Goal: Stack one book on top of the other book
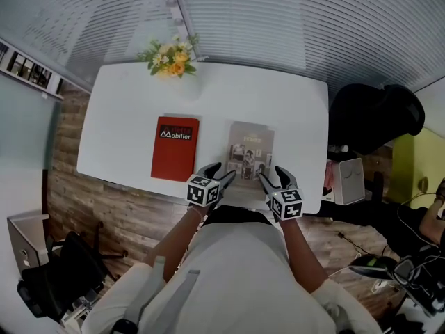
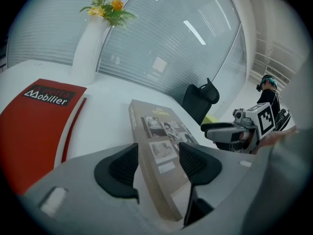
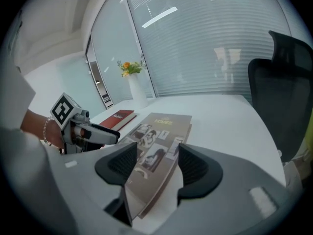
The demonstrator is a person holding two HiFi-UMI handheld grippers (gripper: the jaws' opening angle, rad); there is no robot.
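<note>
Two books lie side by side on the white table (image 1: 125, 117). The red book (image 1: 175, 148) (image 2: 34, 121) (image 3: 117, 117) is on the left. To its right lies the grey-brown book (image 1: 250, 155) (image 2: 161, 136) (image 3: 156, 136) with photos on its cover. My left gripper (image 1: 222, 170) (image 2: 159, 163) is open, its jaws straddling that book's near left corner. My right gripper (image 1: 271, 173) (image 3: 156, 163) is open too, with the near right corner between its jaws. Each gripper shows in the other's view: the right gripper (image 2: 230, 131) and the left gripper (image 3: 98, 133).
A white vase with flowers (image 1: 172, 61) (image 2: 90, 48) (image 3: 134, 89) stands at the table's far edge. A black office chair (image 1: 375, 120) (image 3: 283, 106) sits off the right end, with a white box-shaped unit (image 1: 348, 181) beside it. Blinds cover the glass wall behind.
</note>
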